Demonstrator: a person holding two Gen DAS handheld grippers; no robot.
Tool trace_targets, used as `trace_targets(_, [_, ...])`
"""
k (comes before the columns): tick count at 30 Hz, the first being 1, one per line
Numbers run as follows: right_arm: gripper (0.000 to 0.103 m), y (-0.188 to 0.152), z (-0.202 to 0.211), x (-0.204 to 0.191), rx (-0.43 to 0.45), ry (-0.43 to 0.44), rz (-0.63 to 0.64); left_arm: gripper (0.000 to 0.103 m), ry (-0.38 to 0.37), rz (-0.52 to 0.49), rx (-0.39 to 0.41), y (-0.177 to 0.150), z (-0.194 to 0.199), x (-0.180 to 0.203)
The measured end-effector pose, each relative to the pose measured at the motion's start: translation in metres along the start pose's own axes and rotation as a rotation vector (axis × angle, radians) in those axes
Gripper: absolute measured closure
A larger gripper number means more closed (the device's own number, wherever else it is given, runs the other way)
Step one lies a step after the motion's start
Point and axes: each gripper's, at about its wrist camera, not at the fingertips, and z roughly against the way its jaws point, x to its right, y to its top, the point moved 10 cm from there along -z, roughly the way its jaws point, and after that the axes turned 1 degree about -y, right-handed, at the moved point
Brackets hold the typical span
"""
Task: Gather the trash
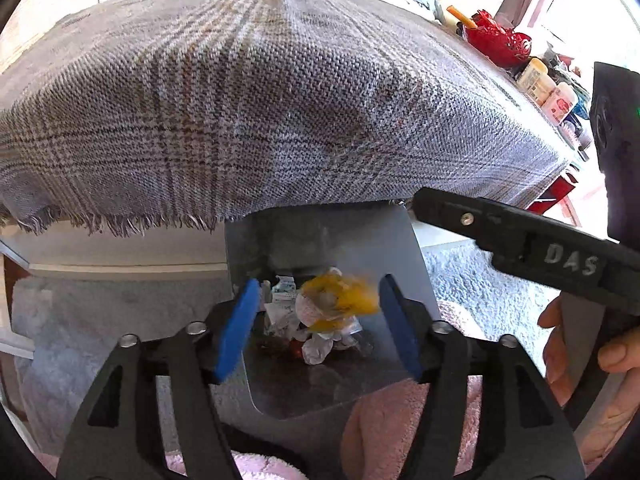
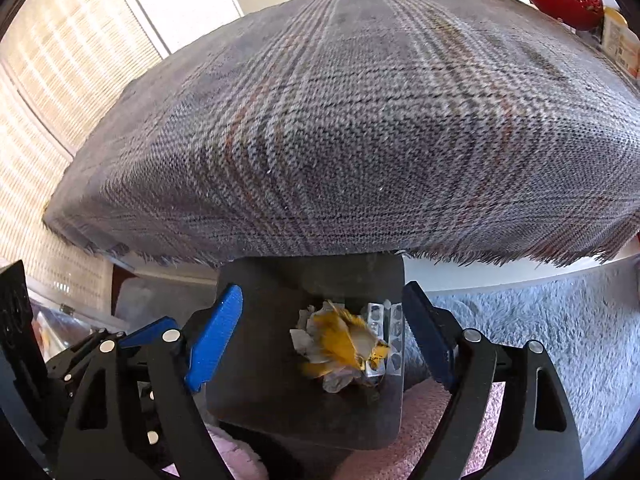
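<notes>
A grey bin (image 1: 400, 248) stands open below the table's edge, with crumpled white paper (image 1: 316, 350) and wrappers piled inside. A blurred yellow wrapper (image 1: 340, 296) shows over that pile, between the blue pads of my left gripper (image 1: 319, 284), which is open and touches nothing. From the right wrist the same yellow wrapper (image 2: 340, 340) sits on the heap beside a clear blister pack (image 2: 386, 328) in the bin (image 2: 260, 320). My right gripper (image 2: 323, 290) stands open wide above it with its pads clear of everything.
A plaid cloth (image 1: 260, 100) covers the table and its fringe hangs just above the bin. A red basket (image 1: 498, 42) and jars (image 1: 536, 80) stand at the far right edge. Grey shaggy rug (image 2: 540, 328) and pink fleece (image 1: 400, 432) lie below. A hand (image 1: 580, 364) holds the right tool.
</notes>
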Motion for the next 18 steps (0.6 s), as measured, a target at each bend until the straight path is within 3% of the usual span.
trace_targets(8, [0.003,0.011,0.027,0.009,0.076,-0.031,0.000,0.009,0.041,-0.019,0.062,0.007,0.014,-0.002])
trace_targets(12, [0.003,0.023,0.049,0.016,0.147,-0.046,-0.017,0.008,0.029,-0.005,0.110,0.022,0.028,-0.002])
trace_targets(18, [0.003,0.060,0.105,0.021,0.342,-0.133,0.014,0.008,0.073,-0.025,0.232,0.065,0.069,0.003])
